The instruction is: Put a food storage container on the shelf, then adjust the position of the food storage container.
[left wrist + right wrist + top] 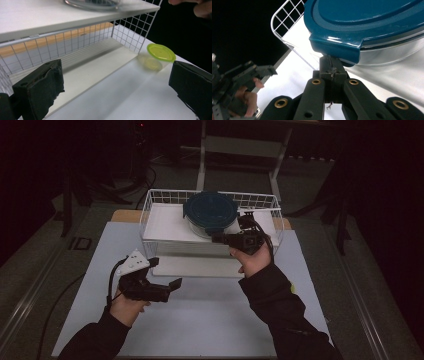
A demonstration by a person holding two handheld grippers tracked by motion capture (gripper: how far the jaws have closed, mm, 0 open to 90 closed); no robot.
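A round glass container with a dark teal lid (210,209) stands on the upper white shelf (165,222) of a wire rack. My right gripper (216,238) sits at the container's front side with its jaws pressed together. In the right gripper view the shut tips (332,68) lie just under a tab of the teal lid (362,22). My left gripper (165,272) hovers low over the table, left of the rack's front, jaws wide apart and nothing between them (116,75). Ahead of it stands a small clear tub with a yellow-green lid (160,52).
The white wire rack (150,200) has a lower shelf (100,65) open toward me. It stands on a pale mat (200,320) over a wooden table. A metal frame (240,145) stands behind the table in the dark. The other hand and gripper (244,75) appear at left.
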